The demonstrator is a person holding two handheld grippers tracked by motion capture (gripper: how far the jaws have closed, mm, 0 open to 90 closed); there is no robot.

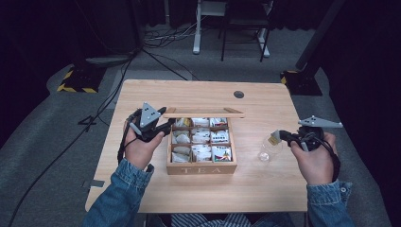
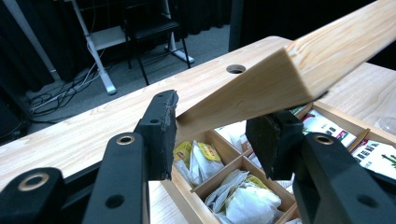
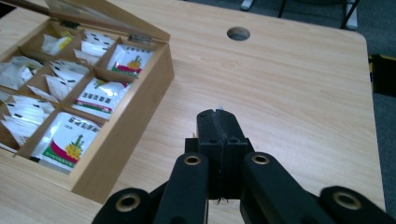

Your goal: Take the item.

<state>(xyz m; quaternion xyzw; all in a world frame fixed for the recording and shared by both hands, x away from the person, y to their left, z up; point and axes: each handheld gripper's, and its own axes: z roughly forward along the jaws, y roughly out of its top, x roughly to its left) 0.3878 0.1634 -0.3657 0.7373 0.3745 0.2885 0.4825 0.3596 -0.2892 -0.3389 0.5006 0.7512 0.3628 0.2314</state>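
**Left gripper holds the tea box lid up; right gripper pinches a small tag**

The left gripper [image 2: 212, 135] has its jaws part-way apart, one pad on each side of a corner of the wooden lid [image 2: 299, 70]. The lid is tilted up above the tea box [image 1: 202, 169], which sits just to the right of this gripper in the high view.

The right gripper [image 3: 219, 122] has its jaws pressed fully together, with a tiny pale scrap sticking out at the tips. In the high view a yellowish tag [image 1: 273, 139] sits at those tips, beside a clear plastic bottle [image 1: 267, 151] lying on the table [image 1: 255, 101].

The box, well to the left of the right gripper, is split into nine compartments, each holding tea bags [image 3: 100, 95] in white or printed sachets.
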